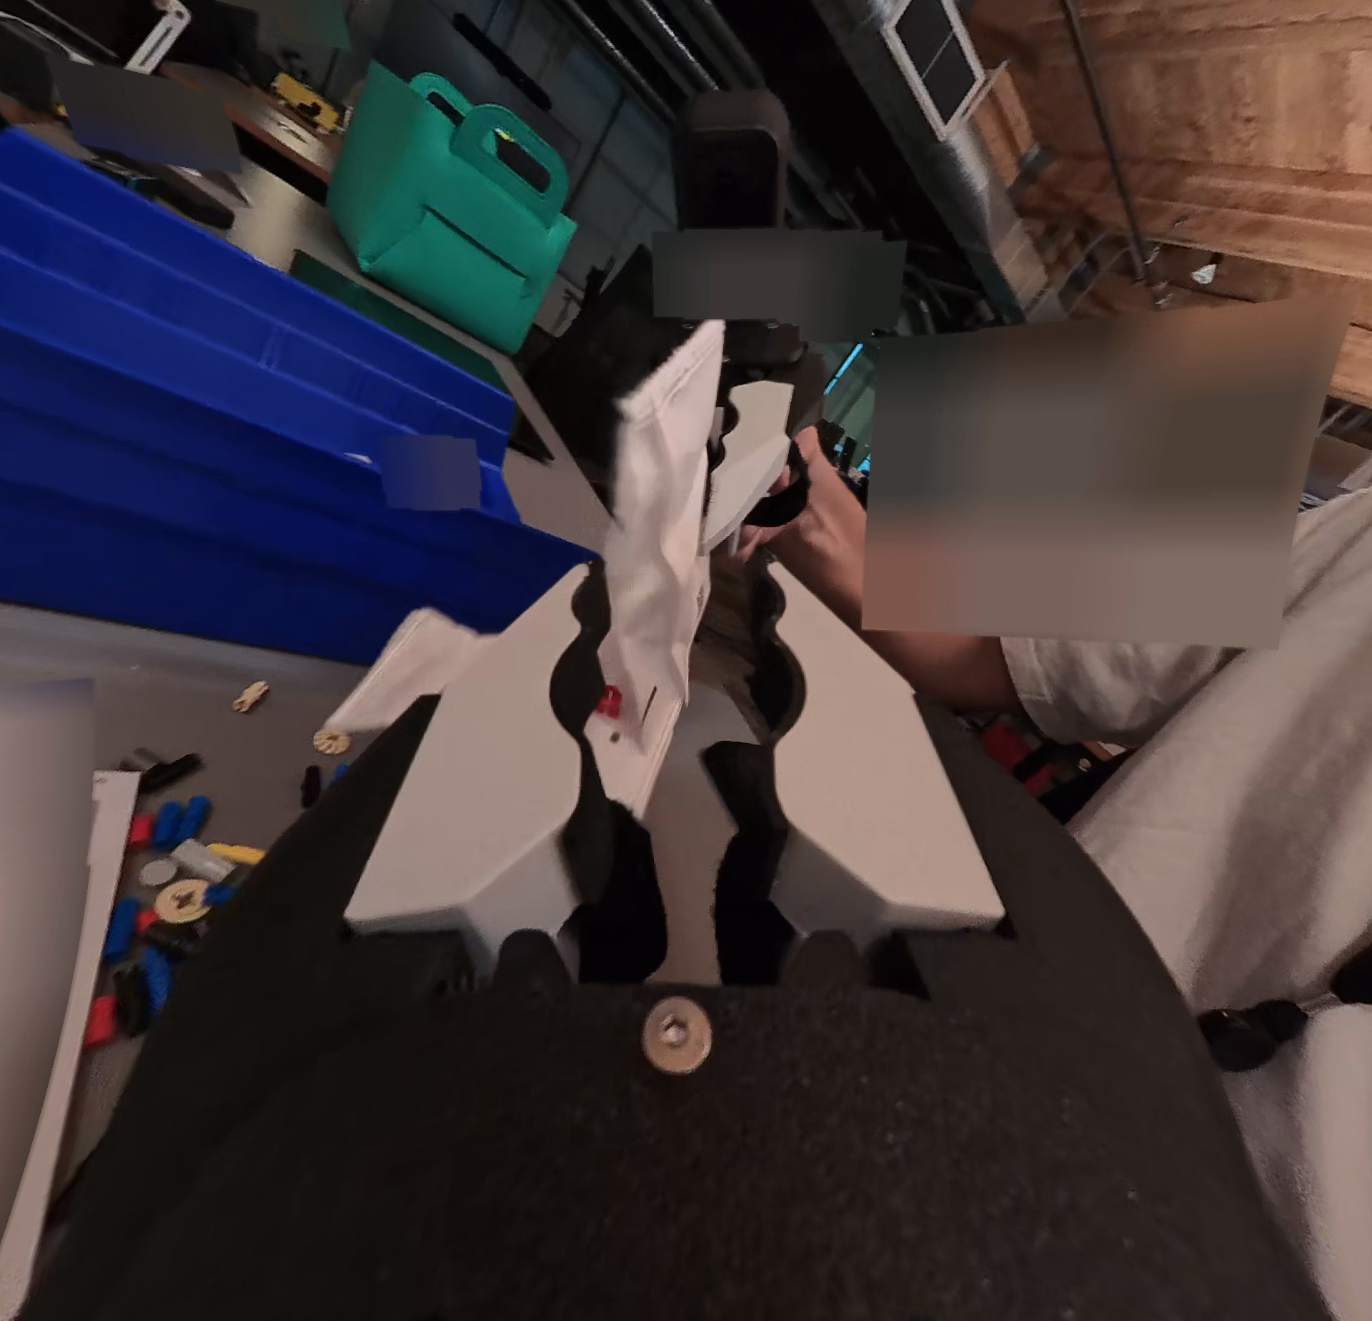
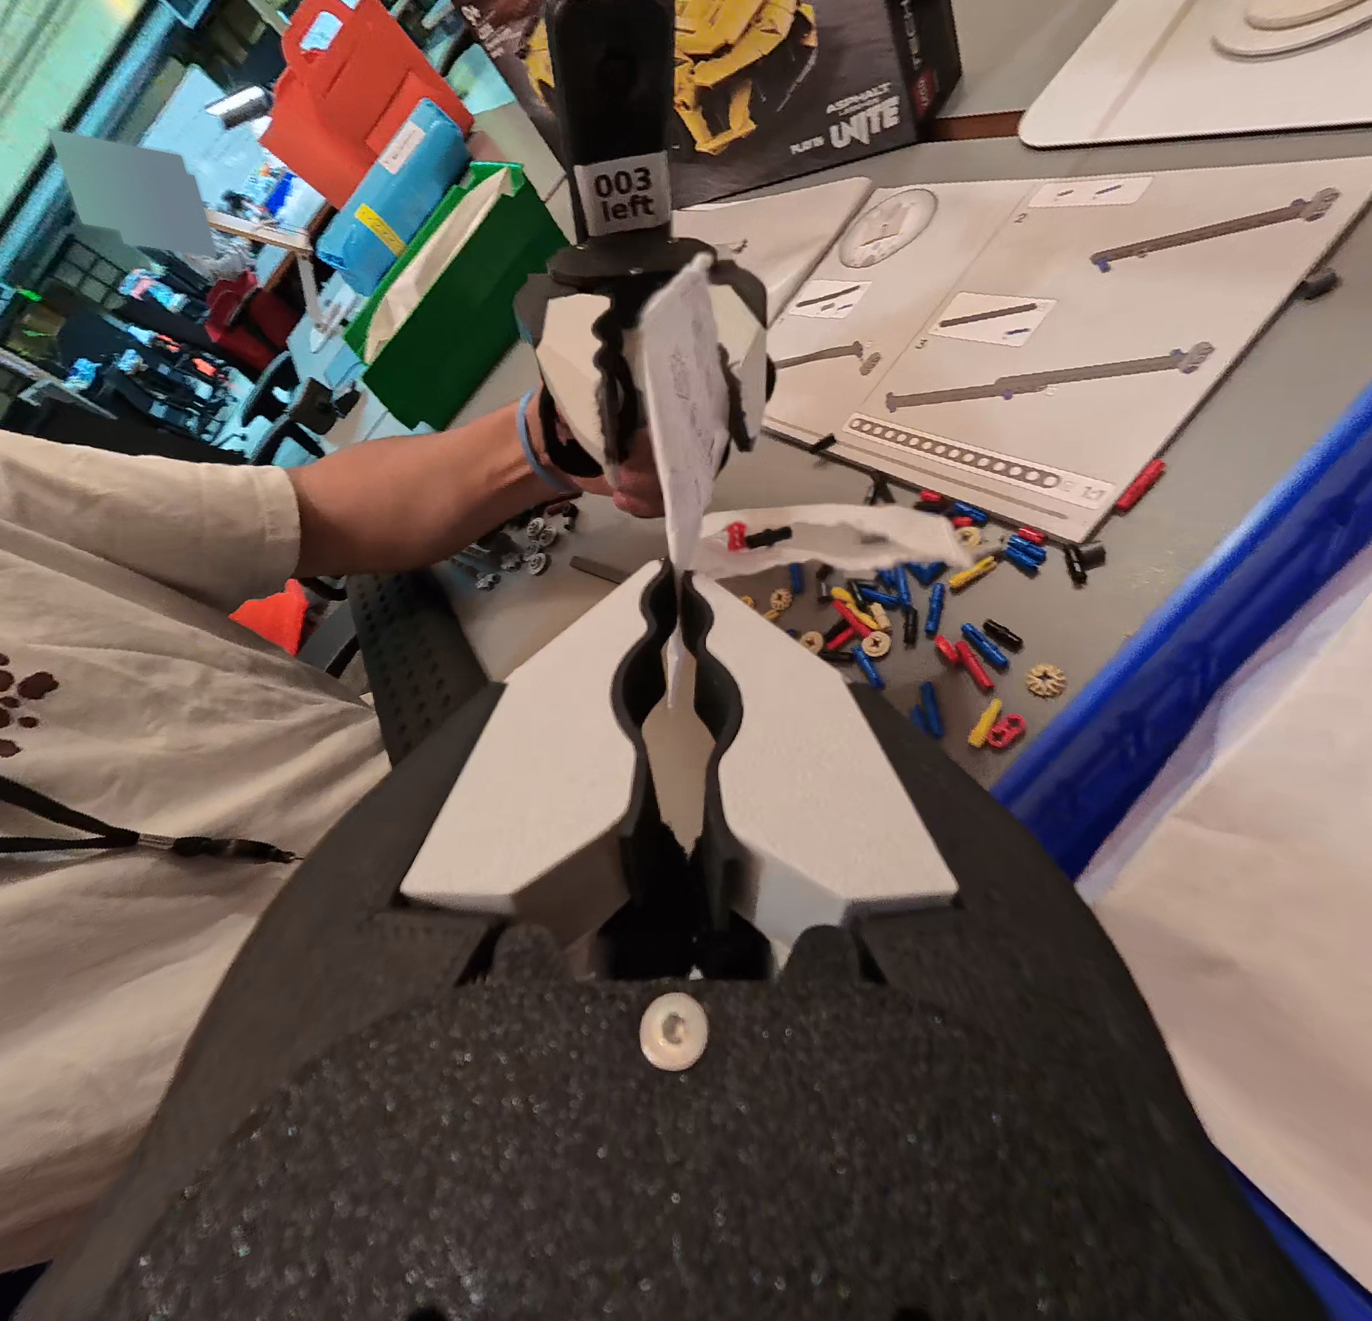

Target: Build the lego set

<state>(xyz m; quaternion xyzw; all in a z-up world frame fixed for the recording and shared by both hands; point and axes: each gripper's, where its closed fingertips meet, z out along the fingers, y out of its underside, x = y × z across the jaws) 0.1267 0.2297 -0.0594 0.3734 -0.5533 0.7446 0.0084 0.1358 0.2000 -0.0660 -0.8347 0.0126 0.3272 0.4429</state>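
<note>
A white paper parts bag stands between my two grippers, above the grey table. My right gripper is shut on its lower end. My left gripper is open around the other end. The bag rests against one pad, and a gap shows at the other pad. In the right wrist view the left gripper faces me. A torn strip of bag hangs off to the side, with a red piece and a black pin at it. Loose blue, red, yellow, black and tan pins and gears lie on the table below.
An open instruction booklet lies beyond the parts, with the set's box behind it. A blue bin borders the table and also shows in the left wrist view. A green tote stands farther back. A person's arm holds the left gripper. Left tips to right tips: about 4 cm.
</note>
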